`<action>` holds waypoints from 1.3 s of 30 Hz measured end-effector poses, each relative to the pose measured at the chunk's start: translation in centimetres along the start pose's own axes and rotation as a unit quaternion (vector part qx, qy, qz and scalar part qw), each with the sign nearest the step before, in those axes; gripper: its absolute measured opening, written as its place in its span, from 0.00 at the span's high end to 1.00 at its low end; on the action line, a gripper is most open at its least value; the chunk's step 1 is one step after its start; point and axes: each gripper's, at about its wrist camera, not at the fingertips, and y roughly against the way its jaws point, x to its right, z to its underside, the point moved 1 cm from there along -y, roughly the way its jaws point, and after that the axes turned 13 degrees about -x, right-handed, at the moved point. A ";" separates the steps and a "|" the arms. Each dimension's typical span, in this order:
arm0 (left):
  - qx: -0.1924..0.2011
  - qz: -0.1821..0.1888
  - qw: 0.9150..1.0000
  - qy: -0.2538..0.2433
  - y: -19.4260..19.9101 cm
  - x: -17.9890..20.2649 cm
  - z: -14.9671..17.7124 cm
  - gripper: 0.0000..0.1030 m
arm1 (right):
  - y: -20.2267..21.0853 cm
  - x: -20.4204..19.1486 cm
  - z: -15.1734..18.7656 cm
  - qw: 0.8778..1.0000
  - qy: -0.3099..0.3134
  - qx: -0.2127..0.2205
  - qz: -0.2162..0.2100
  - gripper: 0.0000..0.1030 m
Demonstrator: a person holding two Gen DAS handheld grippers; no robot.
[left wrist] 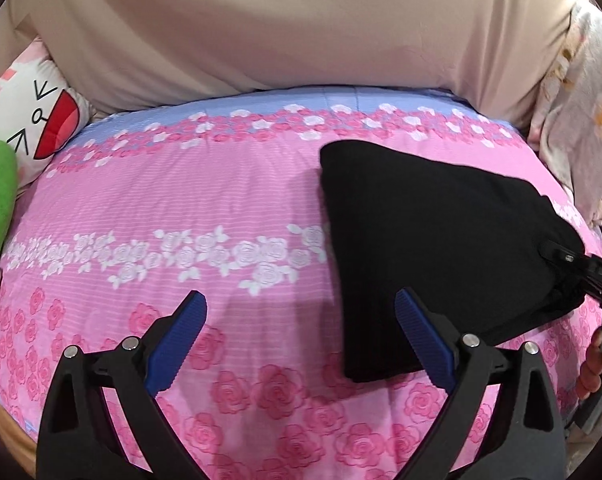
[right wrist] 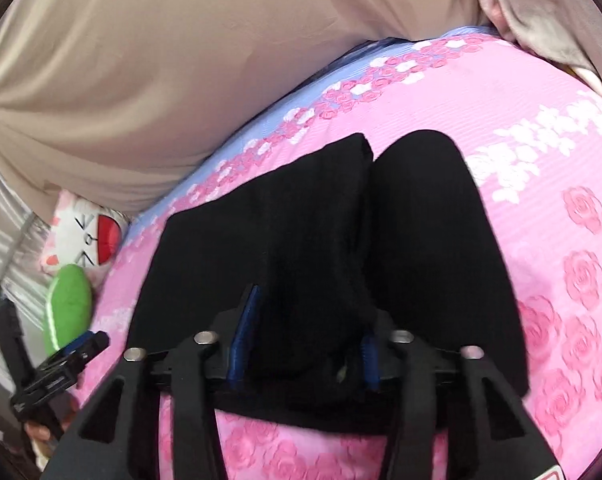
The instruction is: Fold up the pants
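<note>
Fingers (right wrist: 243, 332) of our right gripper (right wrist: 301, 340) clamp the black pants (right wrist: 313, 240); our left gripper (left wrist: 301, 344) gapes empty over the bed (left wrist: 221, 208). Mid-fold: next, lay this end down squarely.

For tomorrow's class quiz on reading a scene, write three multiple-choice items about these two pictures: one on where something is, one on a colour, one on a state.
1. Where do the black pants lie?
A. on the pink rose-print bedspread
B. on a wooden floor
C. in a basket

2. What colour are the pads of the left hand-held gripper?
A. red
B. blue
C. yellow

3. How does the right hand-held gripper stand?
A. wide open above bare bedspread
B. out of sight in both views
C. shut on a bunch of the pants

Answers:
1 A, pink rose fabric shows all around the pants.
2 B, the ribbed inner faces are blue in the left wrist view.
3 C, black cloth fills the narrow gap between its pads in the right wrist view.
</note>
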 end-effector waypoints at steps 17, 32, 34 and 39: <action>-0.072 0.143 0.987 0.030 -4.2 1.9 -2.3 0.09 | 6.3 3.6 1.0 0.993 -0.001 0.075 0.089 0.29; -0.056 0.232 0.971 0.022 -2.3 -0.8 -3.7 0.83 | 4.3 0.3 -0.9 0.999 0.002 0.034 0.004 0.66; -0.040 0.200 0.979 0.028 -0.4 -3.0 -2.6 0.83 | 4.6 -1.8 -0.6 0.999 0.027 0.027 -0.027 0.67; -0.058 0.128 0.989 0.052 0.2 -7.7 1.3 0.77 | -0.3 -4.9 2.0 0.997 0.057 -0.034 -0.047 0.50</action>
